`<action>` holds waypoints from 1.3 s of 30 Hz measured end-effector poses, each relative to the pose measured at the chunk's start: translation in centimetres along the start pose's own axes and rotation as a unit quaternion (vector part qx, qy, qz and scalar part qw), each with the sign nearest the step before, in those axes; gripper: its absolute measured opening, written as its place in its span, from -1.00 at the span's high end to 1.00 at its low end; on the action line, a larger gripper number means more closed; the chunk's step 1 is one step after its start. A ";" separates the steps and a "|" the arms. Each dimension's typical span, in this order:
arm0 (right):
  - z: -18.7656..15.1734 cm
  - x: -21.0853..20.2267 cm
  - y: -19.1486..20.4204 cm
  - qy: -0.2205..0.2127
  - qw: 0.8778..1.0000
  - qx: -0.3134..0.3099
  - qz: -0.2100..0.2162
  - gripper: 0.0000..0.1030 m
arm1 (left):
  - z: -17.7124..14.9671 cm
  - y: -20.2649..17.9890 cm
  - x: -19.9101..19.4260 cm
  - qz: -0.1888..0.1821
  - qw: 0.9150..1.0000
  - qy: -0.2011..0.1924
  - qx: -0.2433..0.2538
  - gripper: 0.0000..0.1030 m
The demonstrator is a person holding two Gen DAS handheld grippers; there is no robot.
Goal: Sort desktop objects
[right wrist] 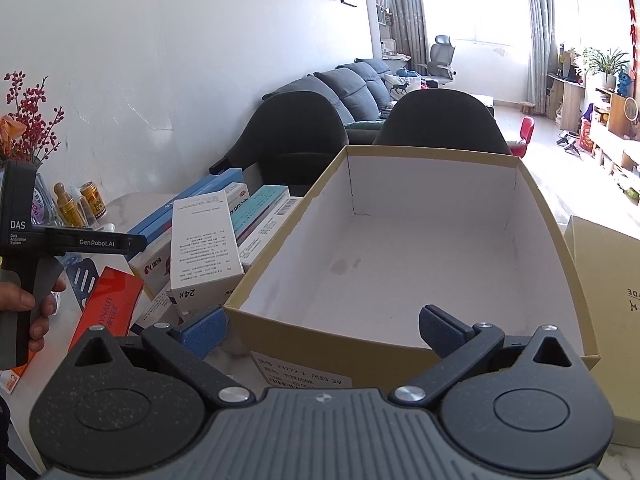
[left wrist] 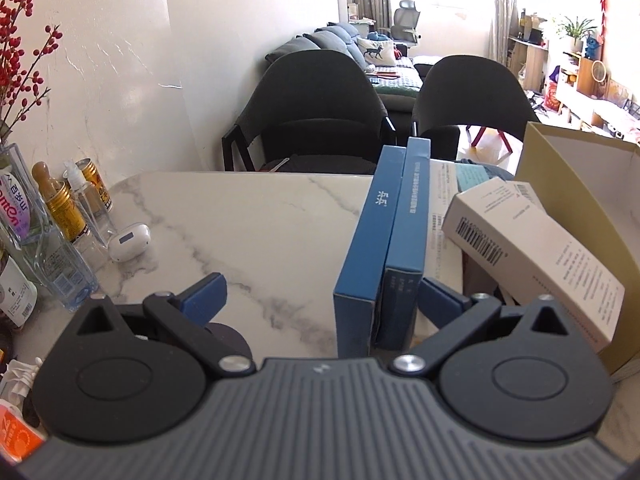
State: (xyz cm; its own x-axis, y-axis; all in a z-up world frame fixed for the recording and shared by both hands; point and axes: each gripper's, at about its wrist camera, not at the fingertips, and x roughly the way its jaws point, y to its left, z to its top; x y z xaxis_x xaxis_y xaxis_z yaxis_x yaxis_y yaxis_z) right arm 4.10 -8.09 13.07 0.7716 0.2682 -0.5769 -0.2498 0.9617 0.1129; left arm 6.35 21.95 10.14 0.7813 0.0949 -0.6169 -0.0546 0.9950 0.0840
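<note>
Two blue boxes [left wrist: 380, 248] stand on edge on the marble table [left wrist: 240, 224], between the fingers of my open left gripper [left wrist: 320, 296], closer to the right finger. A white barcode box [left wrist: 532, 256] leans on the pile to their right. My right gripper [right wrist: 324, 328] is open and empty, at the near rim of an empty tan cardboard box [right wrist: 400, 248]. A pile of medicine boxes [right wrist: 208, 236] and a red-orange box [right wrist: 108, 312] lie left of that box. The left gripper's body [right wrist: 24, 240], held by a hand, shows at the far left of the right wrist view.
Bottles, a gold can [left wrist: 96, 184] and a white earbud case [left wrist: 130, 240] stand along the wall at the table's left. A vase with red berries [left wrist: 24, 80] is there too. Two black chairs [left wrist: 320, 108] stand behind the table. A tan lid [right wrist: 608, 300] lies right of the box.
</note>
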 end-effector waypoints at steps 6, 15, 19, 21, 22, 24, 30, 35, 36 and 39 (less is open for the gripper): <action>0.0 -0.2 -0.2 -0.003 1.000 0.010 0.007 -1.00 | 0.2 0.9 0.8 -0.013 1.000 0.008 0.008 -0.88; -0.4 -0.5 -0.2 -0.006 1.000 0.015 0.011 -1.00 | 0.1 0.8 1.6 -0.042 0.999 0.019 0.022 0.50; -0.5 -0.5 -0.1 -0.006 1.000 0.018 0.014 -1.00 | -0.3 0.7 1.5 -0.042 0.999 0.019 0.018 0.53; -0.5 -0.5 -0.1 -0.006 1.000 0.019 0.016 -1.00 | -0.4 0.5 1.2 -0.035 0.999 0.020 0.017 0.55; -0.6 -0.5 0.0 -0.006 1.000 0.020 0.017 -1.00 | -0.5 0.5 1.0 -0.031 0.999 0.018 0.018 0.55; -0.5 -0.8 -0.3 -0.008 1.000 0.020 0.019 -1.00 | -0.6 0.7 0.5 -0.025 0.999 0.016 0.014 0.55; -0.6 -1.3 -0.4 -0.010 0.999 0.027 0.027 -1.00 | -0.7 1.0 -2.3 0.016 1.000 -0.008 0.017 0.55; -0.9 -1.8 -0.1 -0.011 0.999 0.027 0.038 -1.00 | -1.9 1.0 -3.1 0.033 0.999 -0.002 0.027 0.54; -1.0 -1.9 -0.1 -0.010 0.999 0.026 0.041 -1.00 | -2.0 1.2 -3.3 0.035 0.999 -0.002 0.025 0.54; -1.1 -2.2 0.0 -0.010 0.999 0.027 0.045 -1.00 | -2.3 1.9 -3.8 0.040 0.999 -0.006 0.019 0.55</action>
State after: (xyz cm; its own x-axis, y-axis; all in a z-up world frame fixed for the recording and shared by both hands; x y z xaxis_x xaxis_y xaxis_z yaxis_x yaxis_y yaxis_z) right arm 1.73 -8.69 13.43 0.7590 0.3546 -0.5461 -0.2878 0.9350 0.2072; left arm 1.85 23.58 10.90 0.7824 0.1734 -0.5982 -0.0931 0.9822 0.1630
